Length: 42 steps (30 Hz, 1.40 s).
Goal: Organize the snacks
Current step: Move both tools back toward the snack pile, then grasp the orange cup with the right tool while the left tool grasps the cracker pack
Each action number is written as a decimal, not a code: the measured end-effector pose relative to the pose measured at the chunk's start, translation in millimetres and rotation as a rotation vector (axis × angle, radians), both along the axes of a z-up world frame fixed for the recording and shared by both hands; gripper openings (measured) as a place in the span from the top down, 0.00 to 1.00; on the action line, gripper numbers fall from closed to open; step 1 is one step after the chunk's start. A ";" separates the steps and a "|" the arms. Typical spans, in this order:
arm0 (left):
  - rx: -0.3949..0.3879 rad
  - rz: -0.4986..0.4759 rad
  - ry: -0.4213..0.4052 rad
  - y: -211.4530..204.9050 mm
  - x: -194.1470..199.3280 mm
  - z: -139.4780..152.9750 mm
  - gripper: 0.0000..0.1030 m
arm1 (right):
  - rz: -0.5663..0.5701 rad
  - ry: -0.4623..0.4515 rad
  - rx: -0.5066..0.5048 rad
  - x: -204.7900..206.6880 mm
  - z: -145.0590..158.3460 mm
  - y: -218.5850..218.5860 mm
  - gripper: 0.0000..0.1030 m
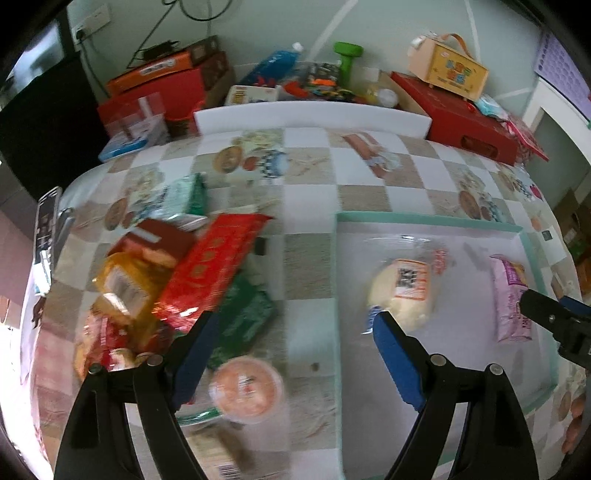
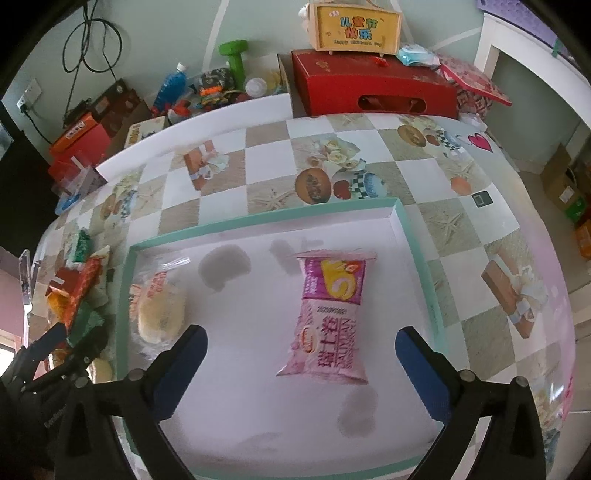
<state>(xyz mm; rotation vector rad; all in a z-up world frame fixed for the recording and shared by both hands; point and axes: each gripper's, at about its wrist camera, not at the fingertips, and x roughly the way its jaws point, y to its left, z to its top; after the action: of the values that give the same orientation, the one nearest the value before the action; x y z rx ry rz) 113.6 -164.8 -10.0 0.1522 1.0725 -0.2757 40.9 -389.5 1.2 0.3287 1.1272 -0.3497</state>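
Observation:
A shallow white tray with a mint-green rim (image 2: 417, 251) (image 1: 428, 218) lies on the checkered tablecloth. Inside it rest a pink swiss-roll packet (image 2: 328, 317) (image 1: 511, 299) and a clear-wrapped yellow bun (image 2: 159, 310) (image 1: 404, 291). My right gripper (image 2: 301, 343) hangs open above the tray, its fingers either side of the pink packet without touching it. My left gripper (image 1: 295, 332) is open over the tablecloth at the tray's left edge, nothing between its fingers. A heap of snacks lies left of the tray: a red packet (image 1: 210, 273), a yellow bag (image 1: 122, 288), a green packet (image 1: 243, 317), a round orange-lidded cup (image 1: 245, 391).
Red gift boxes (image 2: 373, 88), a wooden carry box (image 2: 354, 27), a green dumbbell (image 2: 234, 59) and bottles crowd the shelf behind the table. A white foam board (image 1: 314, 114) stands at the table's far edge. A phone (image 1: 46, 225) lies at the left edge.

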 end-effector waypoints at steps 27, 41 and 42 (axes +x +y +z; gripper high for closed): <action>-0.070 0.271 -0.020 162.2 -5.9 24.4 0.07 | 0.178 -0.145 0.050 25.2 16.9 176.1 0.00; -0.079 0.352 0.029 184.8 -17.0 3.2 0.07 | 0.264 -0.101 -0.048 18.0 -21.6 216.1 0.00; -0.078 0.356 0.039 184.9 -17.1 0.9 0.07 | 0.274 -0.095 -0.057 18.9 -25.1 219.4 0.00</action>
<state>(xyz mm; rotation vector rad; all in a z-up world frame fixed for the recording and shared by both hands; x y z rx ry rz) 96.5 20.1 -9.1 -0.1148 1.1046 0.0012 59.9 -170.0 -24.0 0.1366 1.0513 -0.1225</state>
